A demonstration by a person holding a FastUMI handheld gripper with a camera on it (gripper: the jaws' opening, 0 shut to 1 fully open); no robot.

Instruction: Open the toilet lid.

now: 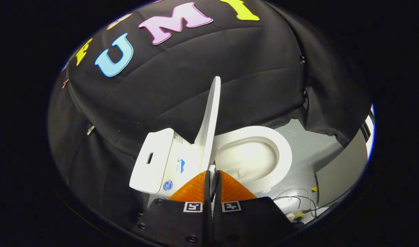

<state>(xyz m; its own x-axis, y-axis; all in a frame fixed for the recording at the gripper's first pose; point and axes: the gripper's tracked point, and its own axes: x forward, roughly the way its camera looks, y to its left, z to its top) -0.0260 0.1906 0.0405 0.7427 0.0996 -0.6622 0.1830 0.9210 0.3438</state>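
Just ahead of the fingers stands the toilet lid (209, 120), seen edge-on. It is lifted up, nearly straight, and its bottom end sits at the hinge between the tank (154, 161) and the bowl. The gripper (212, 178) has its fingers close together, with just a thin gap. A bit of the lid's lower edge seems to sit in that gap, but I cannot tell if both fingers press on it.

The lid looks like hard, smooth plastic. It is probably stiff, light and a bit slippery. It turns on its hinge, so it could drop back down if let go too soon. The thin edge is the best place to hold it.

Beside the lid, the seat ring (281, 151) lies flat around the open bowl (247, 161). The toilet stands on a grey floor (309, 147), where thin wires (298, 200) lie near its base.
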